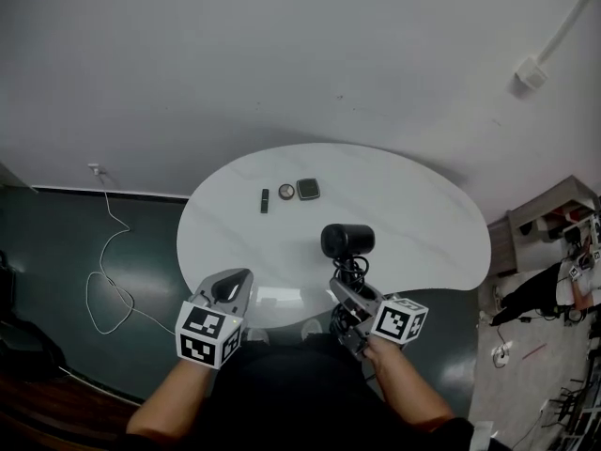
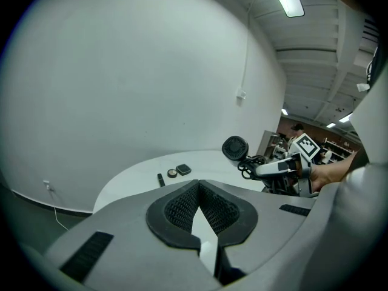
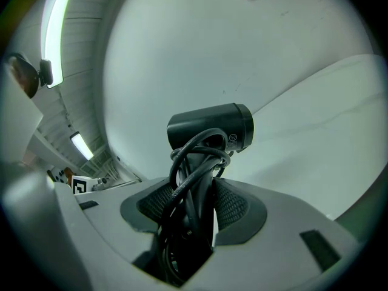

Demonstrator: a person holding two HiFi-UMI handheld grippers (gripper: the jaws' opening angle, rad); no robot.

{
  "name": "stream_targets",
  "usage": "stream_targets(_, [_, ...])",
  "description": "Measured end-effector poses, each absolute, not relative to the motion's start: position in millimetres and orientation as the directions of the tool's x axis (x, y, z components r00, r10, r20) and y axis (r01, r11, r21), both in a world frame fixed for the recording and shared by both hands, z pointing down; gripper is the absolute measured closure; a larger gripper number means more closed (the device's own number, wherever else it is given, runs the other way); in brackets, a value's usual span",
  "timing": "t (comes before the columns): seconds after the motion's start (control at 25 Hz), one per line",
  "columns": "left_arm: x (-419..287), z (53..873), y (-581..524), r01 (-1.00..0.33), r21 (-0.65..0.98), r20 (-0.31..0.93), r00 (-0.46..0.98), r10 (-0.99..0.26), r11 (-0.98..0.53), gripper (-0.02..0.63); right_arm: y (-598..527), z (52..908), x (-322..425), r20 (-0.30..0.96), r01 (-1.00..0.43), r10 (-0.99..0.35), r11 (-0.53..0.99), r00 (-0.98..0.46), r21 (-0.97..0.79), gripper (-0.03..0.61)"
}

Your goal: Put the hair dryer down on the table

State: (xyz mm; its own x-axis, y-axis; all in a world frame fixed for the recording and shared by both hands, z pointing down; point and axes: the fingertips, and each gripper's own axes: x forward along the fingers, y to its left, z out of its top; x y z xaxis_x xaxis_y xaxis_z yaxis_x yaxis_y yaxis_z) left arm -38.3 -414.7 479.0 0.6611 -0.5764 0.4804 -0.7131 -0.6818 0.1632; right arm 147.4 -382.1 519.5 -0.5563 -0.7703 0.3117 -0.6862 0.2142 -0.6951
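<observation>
The hair dryer [image 1: 347, 241] was held over the near edge of the table [image 1: 423, 205], its cord-wrapped handle pinched by the right gripper [image 1: 346, 297]; the left gripper [image 1: 233, 291] idled, jaws pressed together, empty. Still carrying: next, lower it onto bare tabletop, then release

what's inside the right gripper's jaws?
The hair dryer handle, with its black cord looped around it. The handle's lower end is hidden by the cord.

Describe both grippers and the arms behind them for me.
The left gripper and the right gripper both have light grey moulded bodies whose jaws carry black textured pads. Each bears a white cube printed with black square markers. The forearms are bare, no sleeves showing; dark clothing covers the torso.
</observation>
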Motion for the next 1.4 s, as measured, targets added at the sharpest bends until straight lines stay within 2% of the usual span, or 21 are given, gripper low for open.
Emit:
stream_targets(0.16, [-31,478,-420,-0.741,0.176,0.481,0.639,-0.6,-0.648,0.603,-398,528,154,0.364,-0.714,-0.733,0.232,-0.575,-0.661,0.383])
stream_targets(0.4, [-39,485,-420,-0.787,0.155,0.494,0.585,-0.643,-0.598,0.603,-415,567,159,0.517,-0.803,-0.644,0.279,-0.564,-0.527,0.383])
stream_targets(0.8, [-68,499,-414,-0.841,0.175,0.533,0.518,-0.669,-0.511,0.603,-465,653,135,0.654,-0.859,-0.57,0.221,-0.498,-0.462,0.383])
stream_targets(1.4, [-103,499,-394,-0.89,0.175,0.534,0.445,-0.719,-0.42,0.603,-525,685,94,0.725,-0.927,-0.578,0.208,-0.375,-0.314,0.385])
